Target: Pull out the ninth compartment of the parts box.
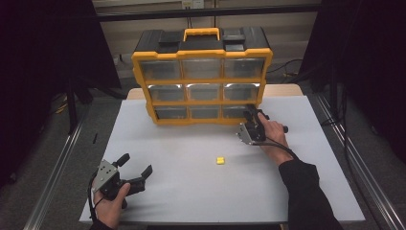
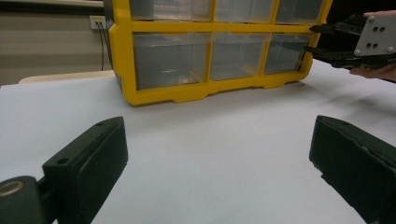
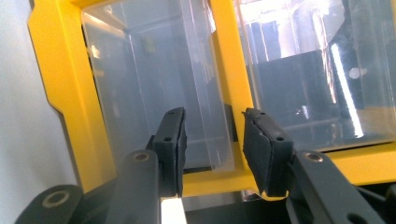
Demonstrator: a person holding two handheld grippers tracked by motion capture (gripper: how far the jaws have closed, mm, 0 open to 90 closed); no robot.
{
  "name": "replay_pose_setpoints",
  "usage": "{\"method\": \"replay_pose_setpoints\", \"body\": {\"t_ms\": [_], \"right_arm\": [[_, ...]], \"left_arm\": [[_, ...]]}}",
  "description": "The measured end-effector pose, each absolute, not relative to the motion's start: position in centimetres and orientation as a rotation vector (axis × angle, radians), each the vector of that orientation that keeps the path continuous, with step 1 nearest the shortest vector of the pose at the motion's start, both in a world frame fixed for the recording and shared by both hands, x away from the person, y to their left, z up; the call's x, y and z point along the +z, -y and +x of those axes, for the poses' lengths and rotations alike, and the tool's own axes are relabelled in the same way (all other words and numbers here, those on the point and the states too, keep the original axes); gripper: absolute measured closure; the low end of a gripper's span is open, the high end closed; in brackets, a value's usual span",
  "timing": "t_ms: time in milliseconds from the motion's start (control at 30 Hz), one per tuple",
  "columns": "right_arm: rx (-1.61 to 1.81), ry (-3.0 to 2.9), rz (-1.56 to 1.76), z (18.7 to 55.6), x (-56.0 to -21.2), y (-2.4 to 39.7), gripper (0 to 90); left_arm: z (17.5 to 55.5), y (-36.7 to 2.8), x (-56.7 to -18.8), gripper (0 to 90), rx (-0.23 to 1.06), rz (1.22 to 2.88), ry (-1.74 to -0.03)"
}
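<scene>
Upright at the top centre of the high view, the organizer (image 1: 202, 76) shows nine clear drawers, apparently empty. At its lower right drawer (image 1: 235, 111) the right gripper (image 1: 251, 116) is partly closed around the drawer's lip (image 3: 219, 140), grip unclear. Lower left, the left gripper (image 1: 135, 166) gapes, empty.

Each black hand-held gripper (image 1: 135, 167) carries a screwed grey plate, a trailing cable; black sleeve (image 1: 304, 184).

Upright yellow drawer cabinet (image 1: 202, 76); bottom-right clear drawer (image 1: 235, 111)
</scene>
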State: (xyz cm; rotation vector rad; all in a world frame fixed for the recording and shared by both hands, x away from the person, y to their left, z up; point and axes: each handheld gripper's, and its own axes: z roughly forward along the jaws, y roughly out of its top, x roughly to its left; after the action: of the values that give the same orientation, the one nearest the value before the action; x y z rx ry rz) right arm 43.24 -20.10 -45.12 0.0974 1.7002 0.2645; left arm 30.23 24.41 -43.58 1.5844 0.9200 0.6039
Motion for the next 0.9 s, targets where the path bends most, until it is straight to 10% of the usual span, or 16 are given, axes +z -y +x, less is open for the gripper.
{"method": "replay_pose_setpoints", "body": {"t_ms": [900], "right_arm": [[0.190,-1.699,0.057,43.73,-45.05,20.32,77.3]], "left_arm": [[30.23,-24.55,-43.59,4.2,0.616,1.594,-0.927]]}}
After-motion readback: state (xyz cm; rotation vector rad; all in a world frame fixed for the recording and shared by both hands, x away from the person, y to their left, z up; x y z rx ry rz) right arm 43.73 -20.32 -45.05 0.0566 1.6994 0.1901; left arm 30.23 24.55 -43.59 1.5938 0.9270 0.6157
